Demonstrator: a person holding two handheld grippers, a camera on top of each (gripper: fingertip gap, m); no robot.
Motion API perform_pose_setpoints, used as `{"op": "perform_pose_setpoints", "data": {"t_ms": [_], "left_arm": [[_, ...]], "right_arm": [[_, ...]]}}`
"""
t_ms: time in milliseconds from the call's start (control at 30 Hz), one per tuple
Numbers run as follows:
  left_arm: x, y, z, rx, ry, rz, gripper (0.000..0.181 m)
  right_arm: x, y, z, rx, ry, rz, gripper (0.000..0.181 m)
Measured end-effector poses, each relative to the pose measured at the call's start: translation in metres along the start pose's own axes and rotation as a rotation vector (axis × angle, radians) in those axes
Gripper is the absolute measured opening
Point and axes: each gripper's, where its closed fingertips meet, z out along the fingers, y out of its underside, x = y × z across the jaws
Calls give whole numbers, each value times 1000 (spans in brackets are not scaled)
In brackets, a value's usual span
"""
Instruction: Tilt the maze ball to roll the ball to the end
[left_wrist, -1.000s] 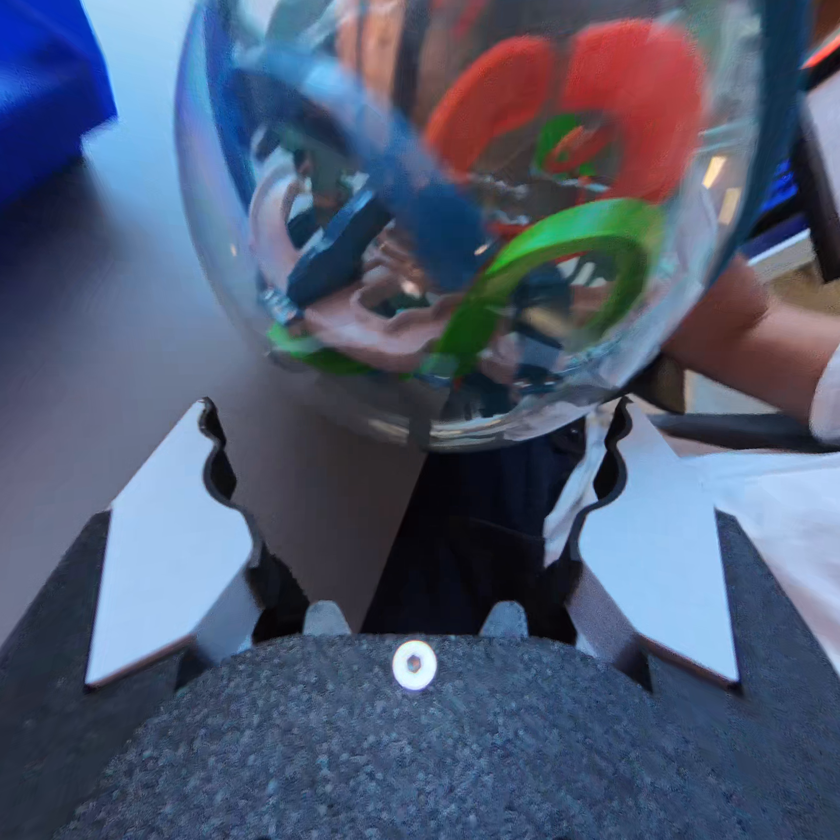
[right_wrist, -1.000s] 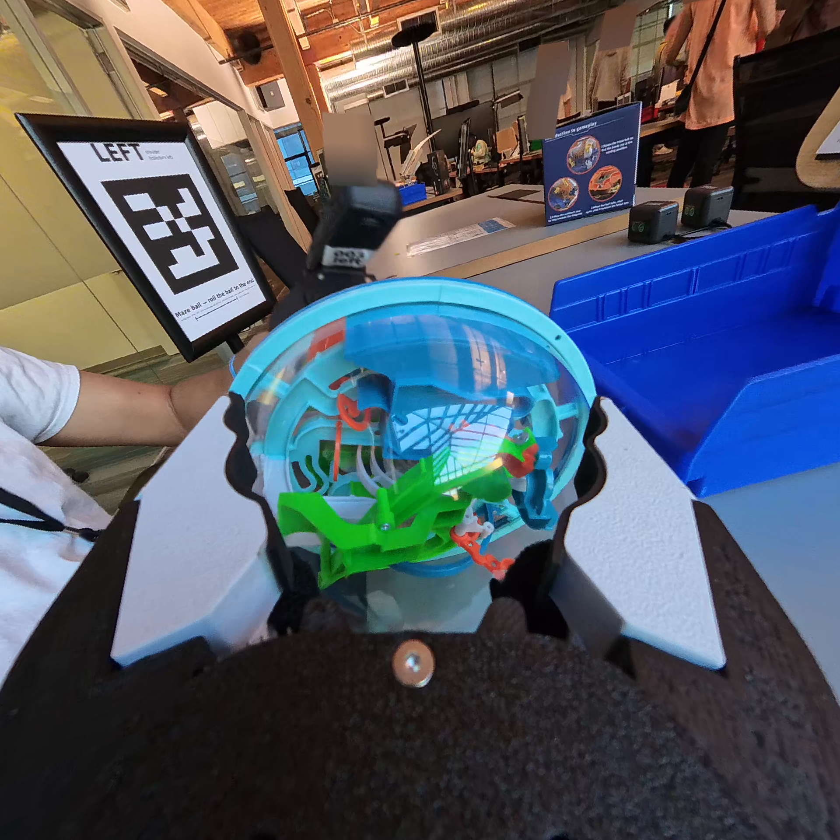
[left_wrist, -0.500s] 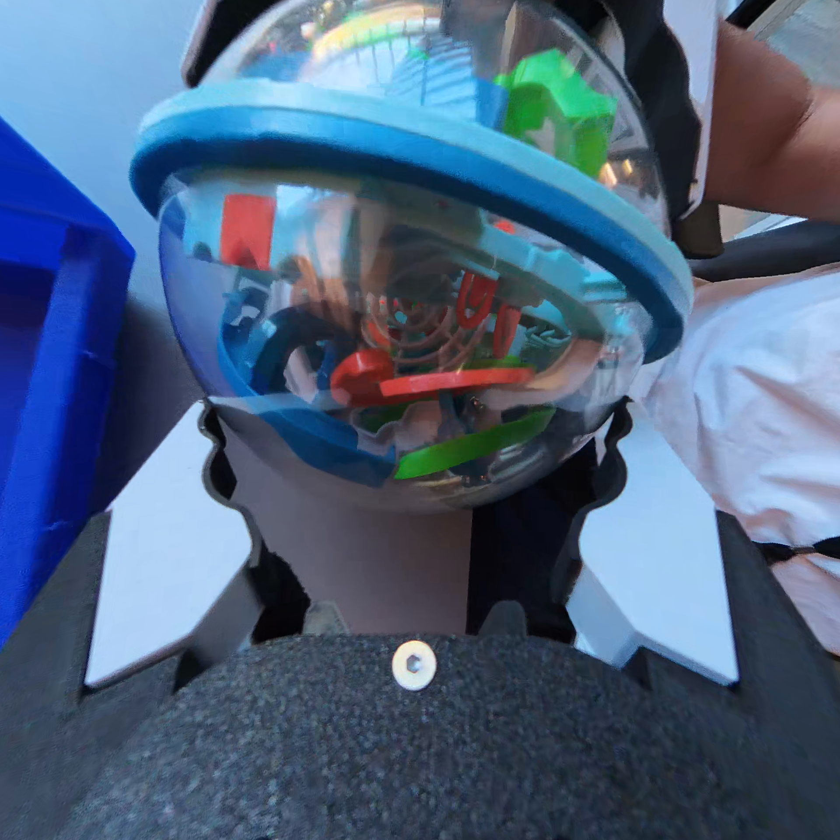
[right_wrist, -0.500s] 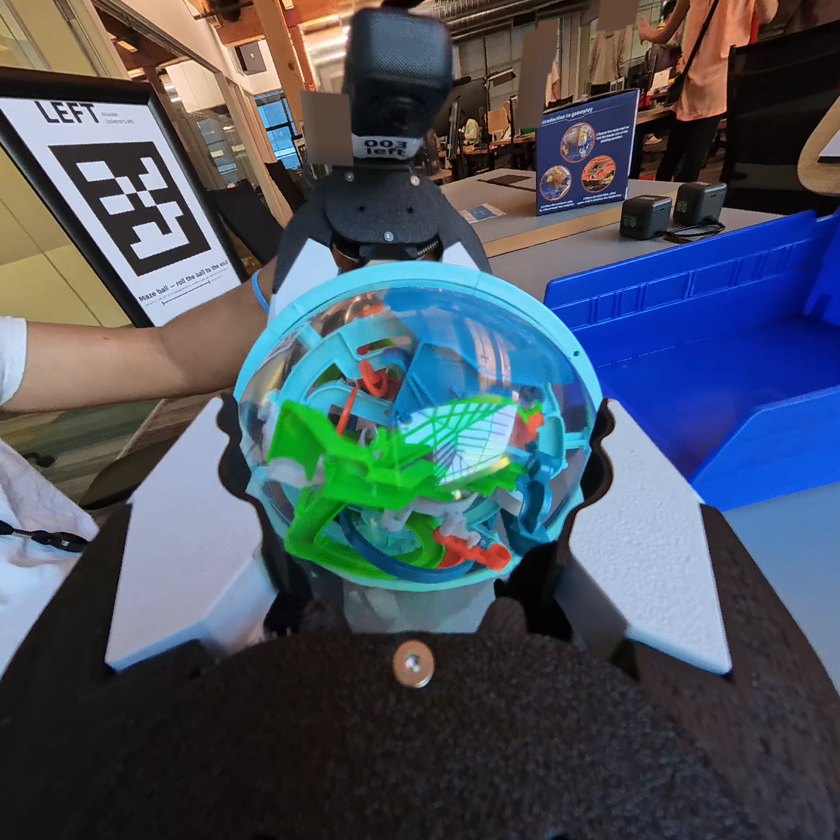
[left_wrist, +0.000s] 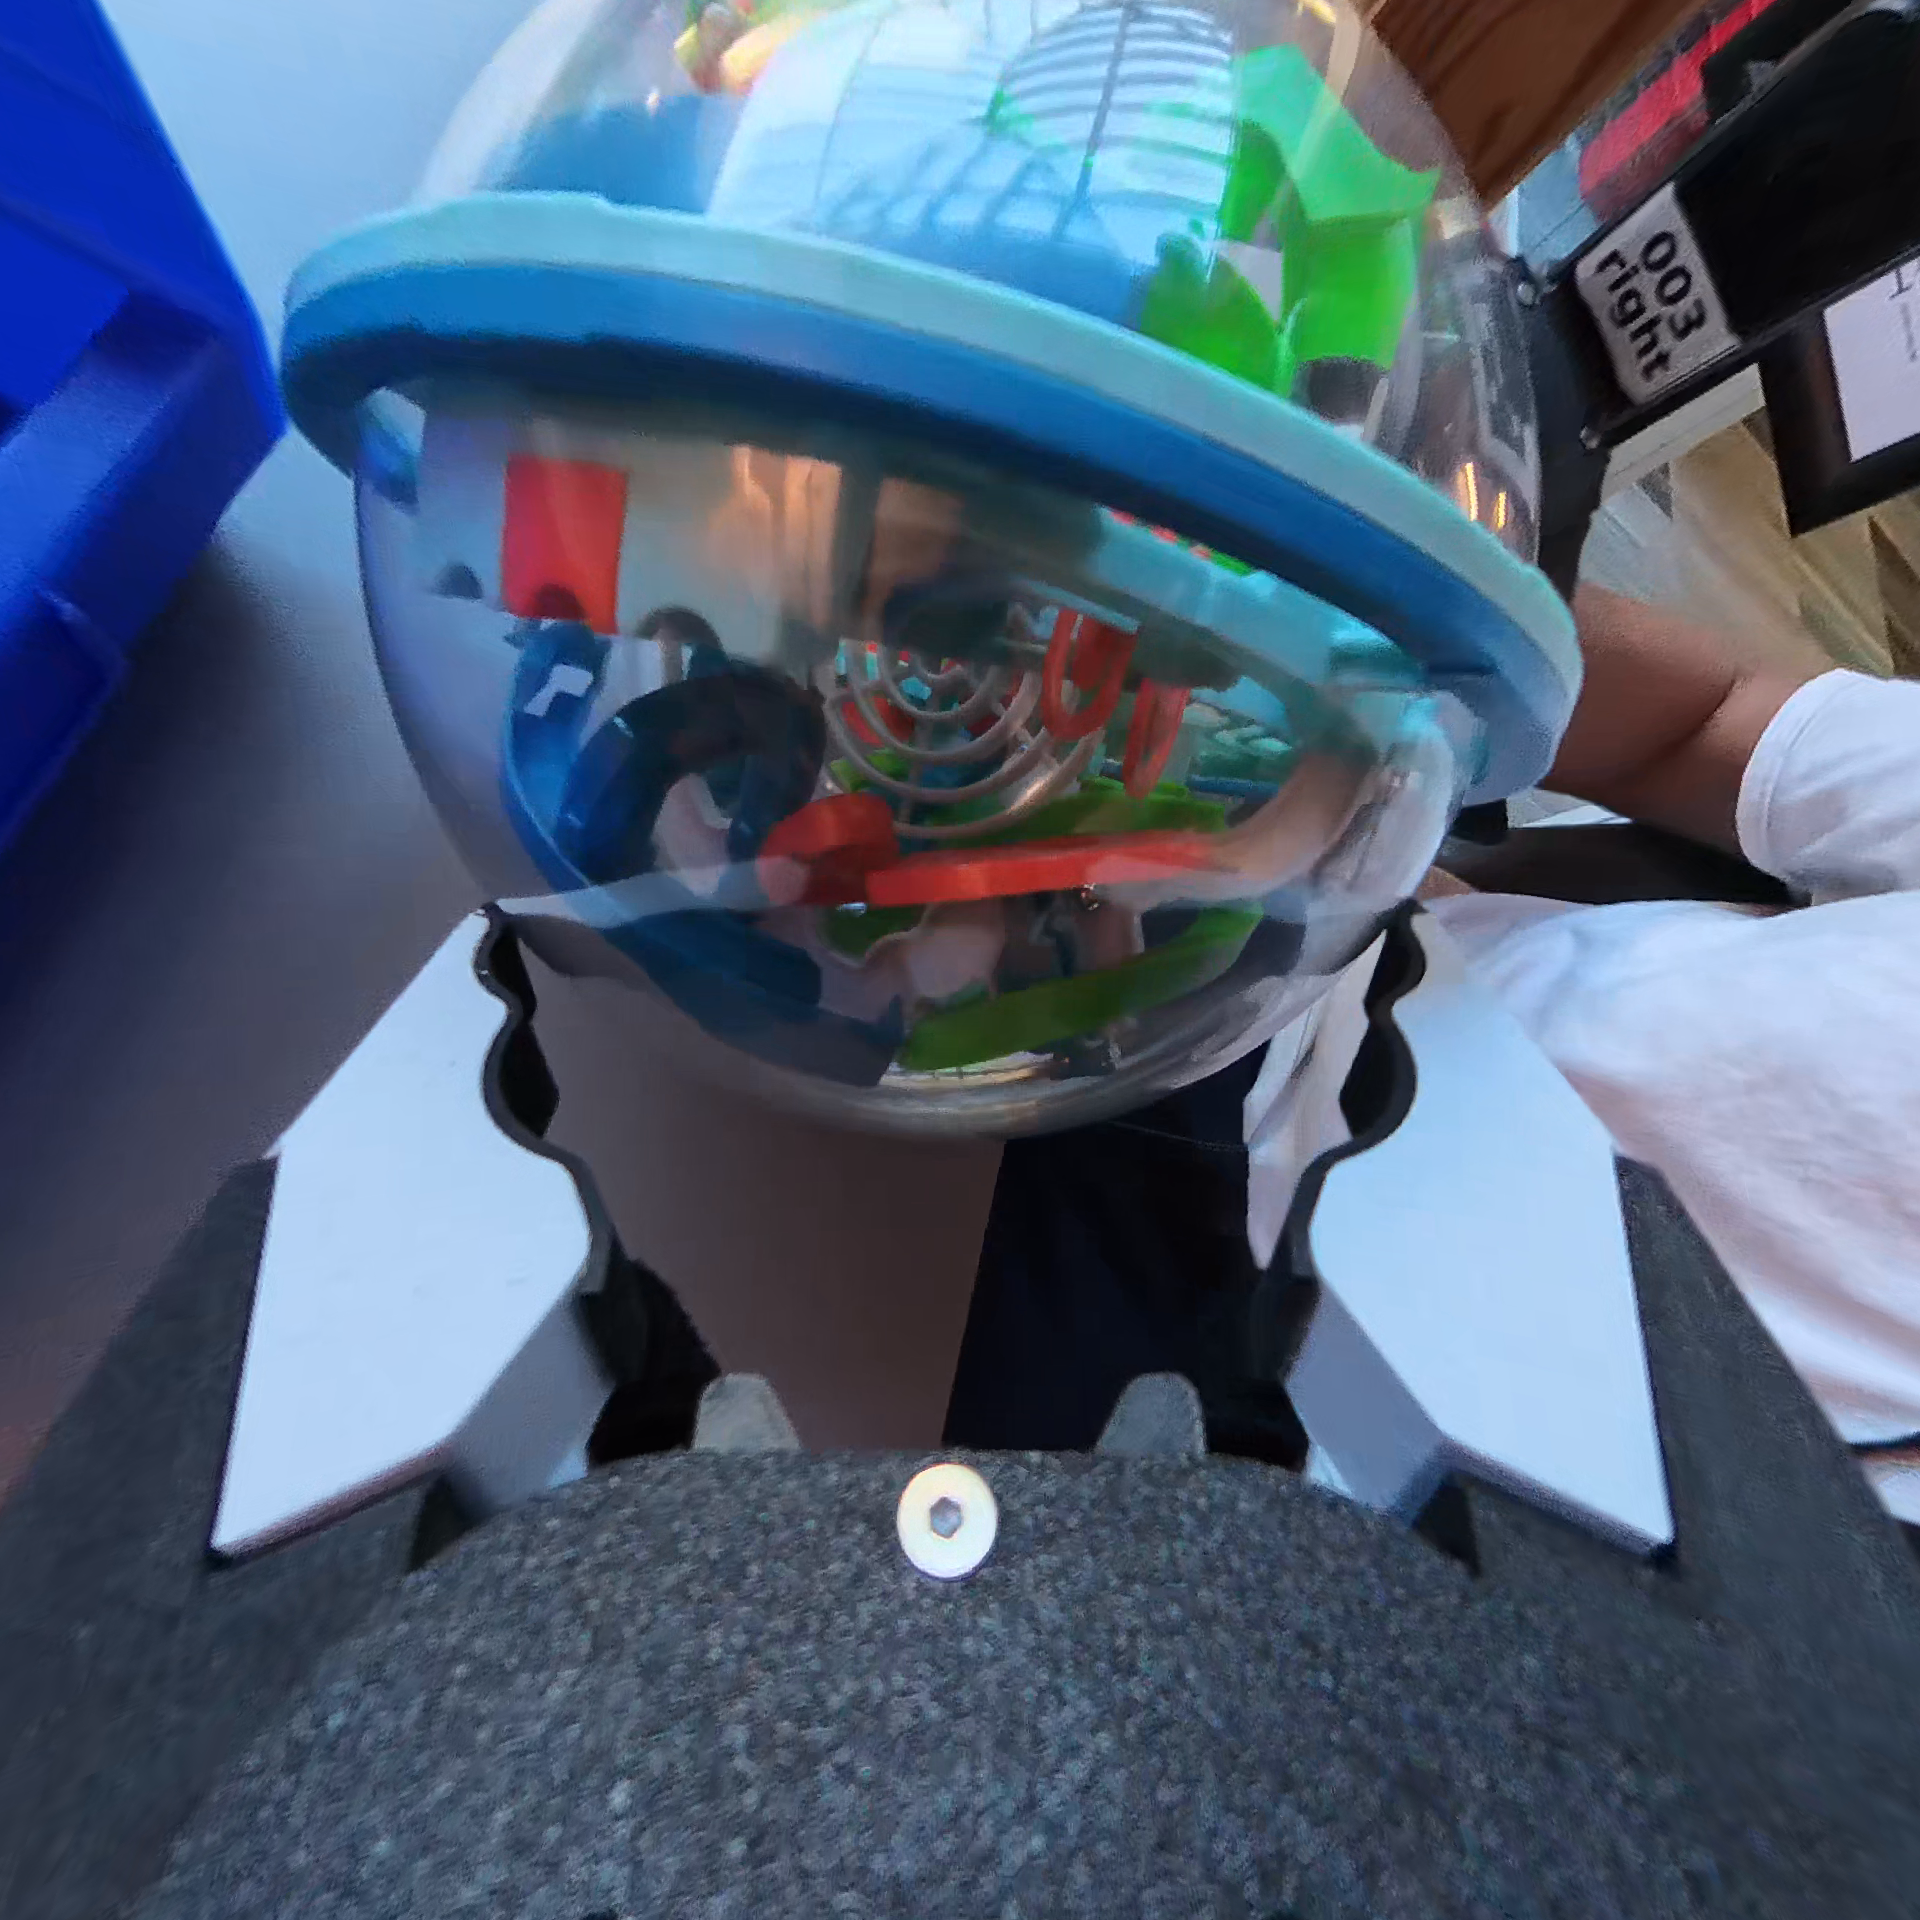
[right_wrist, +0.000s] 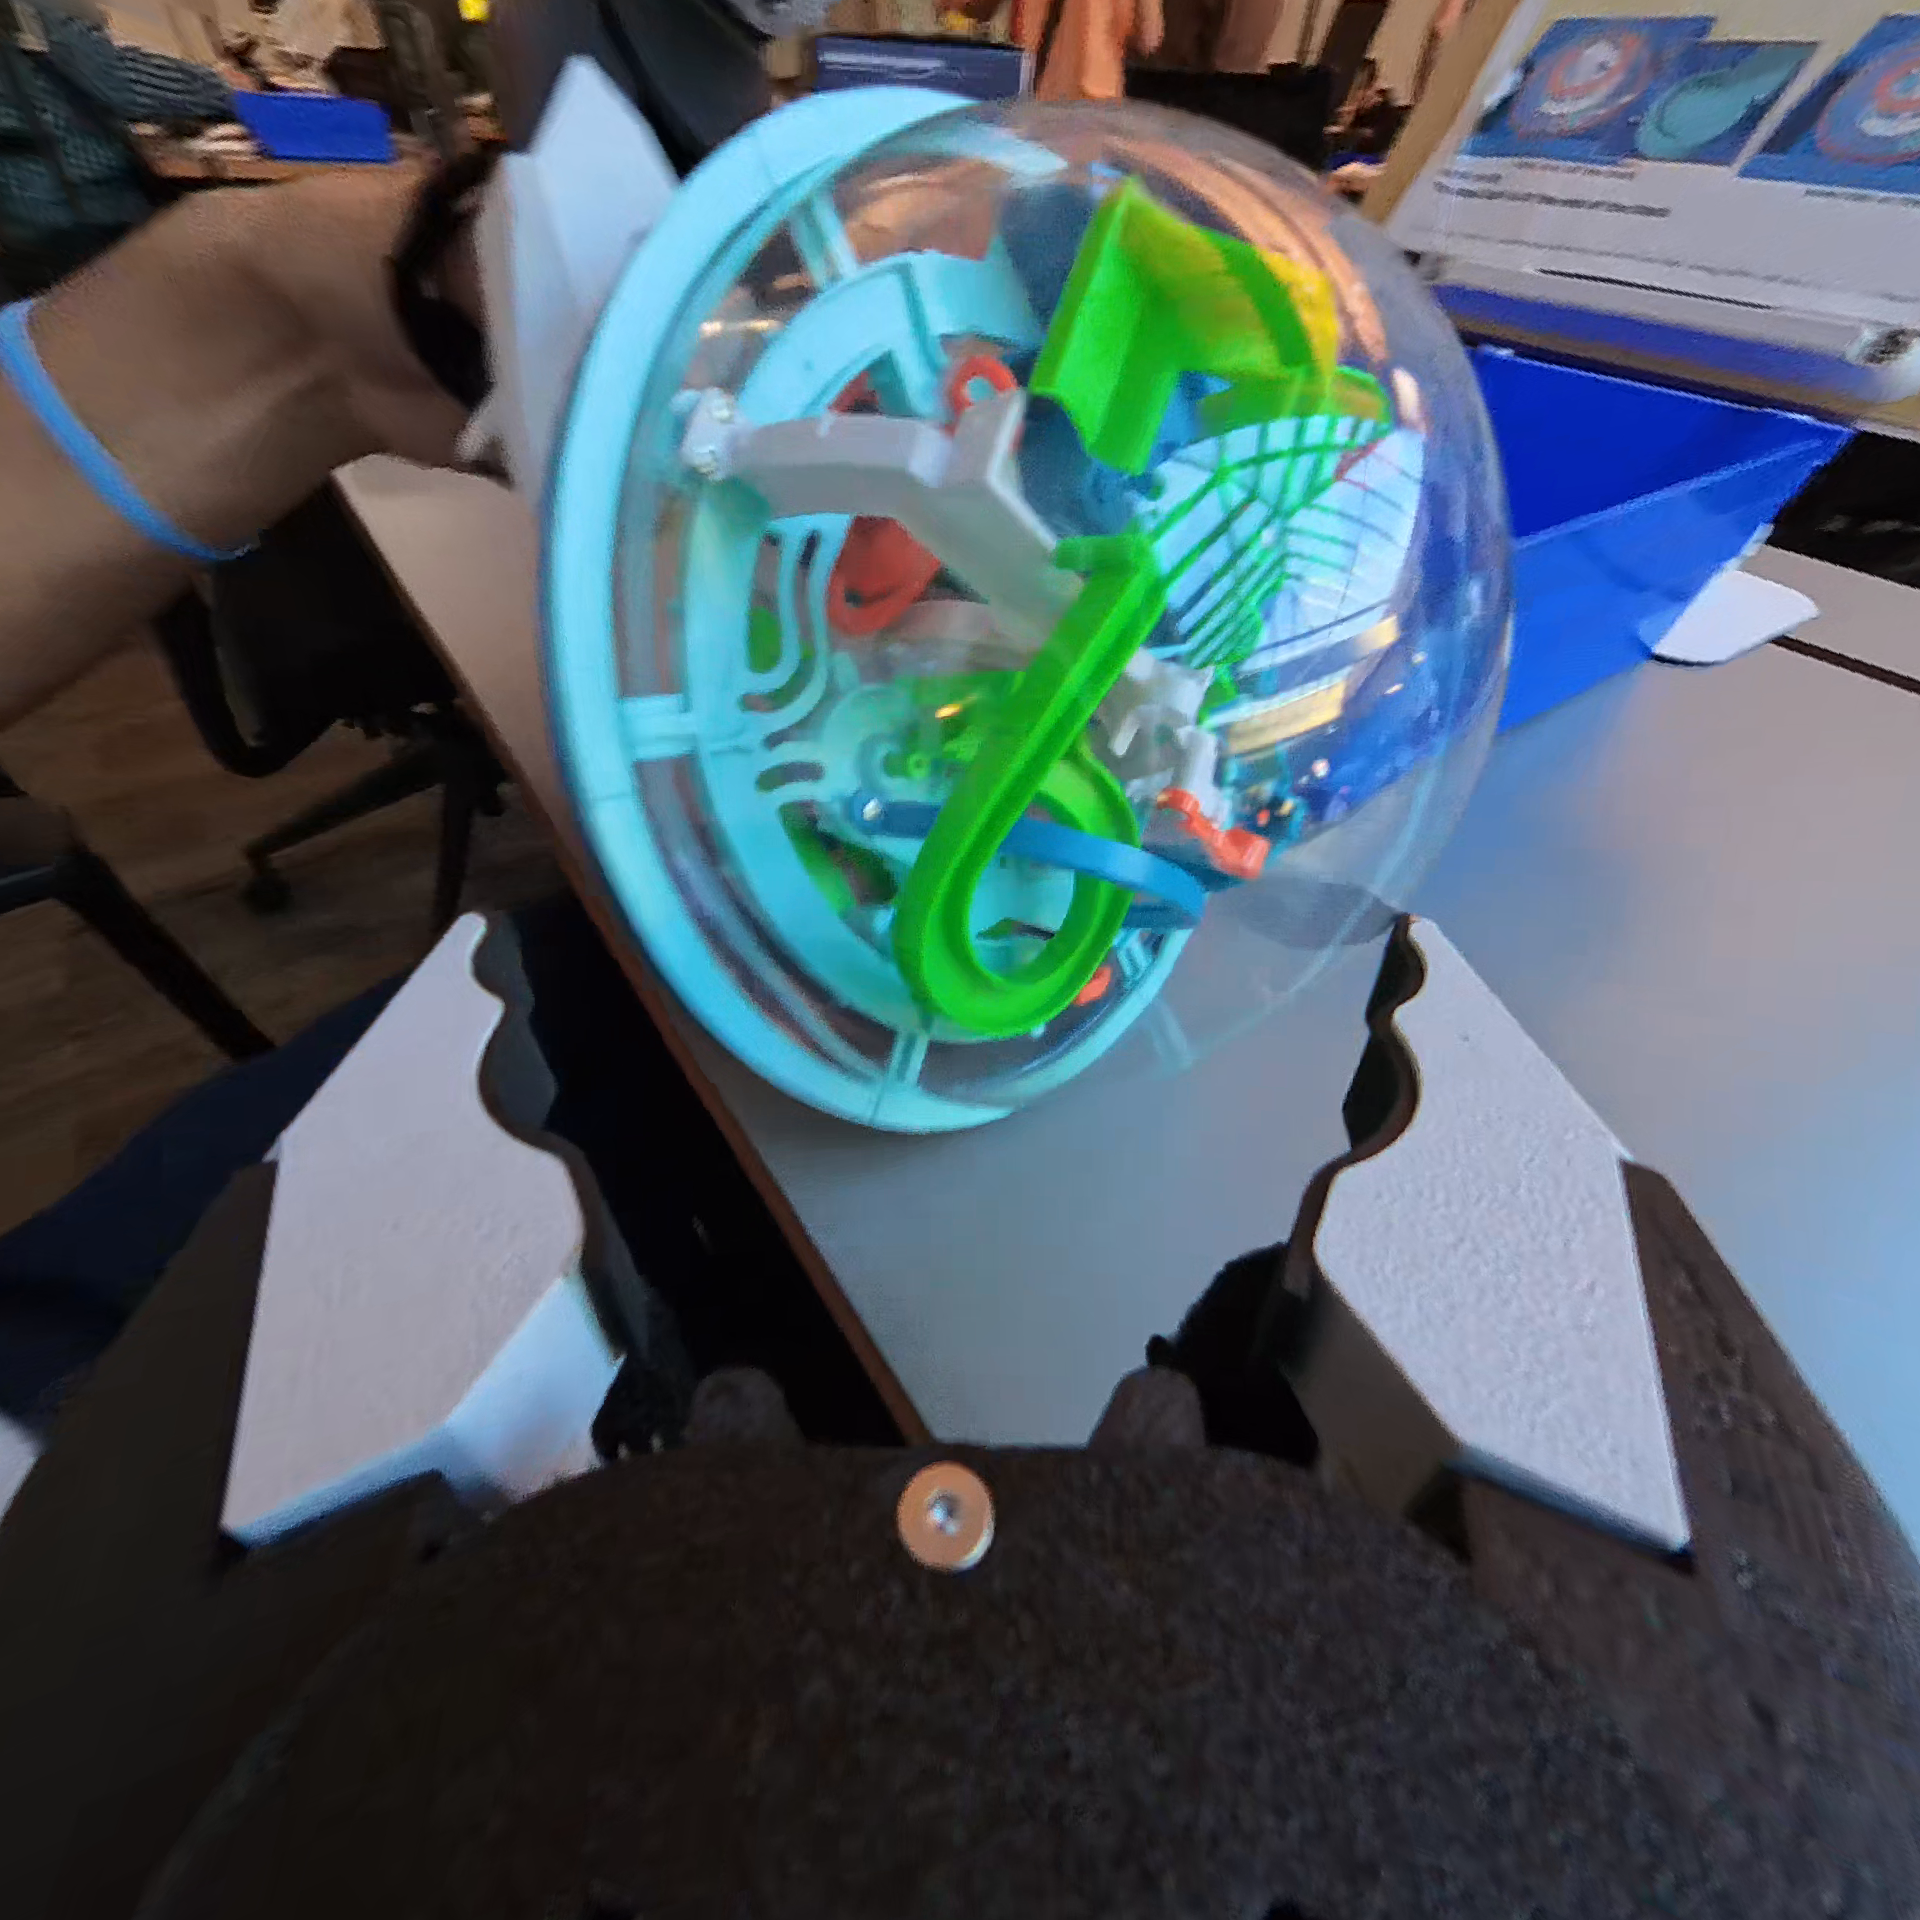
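Observation:
The maze ball (left_wrist: 935, 727) is a clear sphere with a light-blue rim and green, red and blue tracks inside. In the left wrist view it sits between my left gripper's (left_wrist: 940, 914) fingertips, which are shut on its lower half. In the right wrist view the maze ball (right_wrist: 987, 623) hangs just past my right gripper (right_wrist: 940, 935), rim to the left. The right jaws are open; only the right fingertip (right_wrist: 1392, 956) is at the shell. One left finger (right_wrist: 561, 208) shows behind the rim. I cannot make out the small ball inside.
A blue bin (left_wrist: 94, 520) stands left of the ball, and shows at the right (right_wrist: 1621, 499) on the grey table (right_wrist: 1662, 935). The table edge runs under the ball. A person's arm (right_wrist: 156, 416), a chair (right_wrist: 312, 727) and a framed sign (left_wrist: 1860, 416) are nearby.
My left gripper came up to the ball and shut on it. My right gripper opened and drew back, so the ball now sits beyond its fingertips, turned with its rim sideways.

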Motion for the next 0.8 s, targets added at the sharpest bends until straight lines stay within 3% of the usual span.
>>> {"op": "perform_pose_setpoints", "data": {"t_ms": [67, 167, 267, 300, 433, 533, 633, 800], "left_arm": [[8, 3, 4, -12, 7, -13, 148], [20, 8, 5, -30, 21, 30, 155], [16, 9, -6, -23, 23, 87, 150], [7, 6, -13, -12, -10, 103, 158], [-13, -23, -34, 82, -114, 238, 159], [-8, -44, -32, 101, -69, 352, 159], [3, -41, -17, 8, 47, 370, 159], [-4, -22, -3, -91, 11, 396, 159]], "right_arm": [[12, -1, 5, 7, 62, 17, 154], [14, 1, 2, 14, 16, 29, 155], [15, 4, -2, 8, -28, 58, 151], [17, 4, -2, 11, -43, 82, 149], [20, 2, -3, 23, -94, 116, 143], [20, 7, 0, -6, -135, 102, 139], [21, 9, 3, -18, -157, 96, 138], [9, 15, 7, -23, -182, 117, 152]]}}
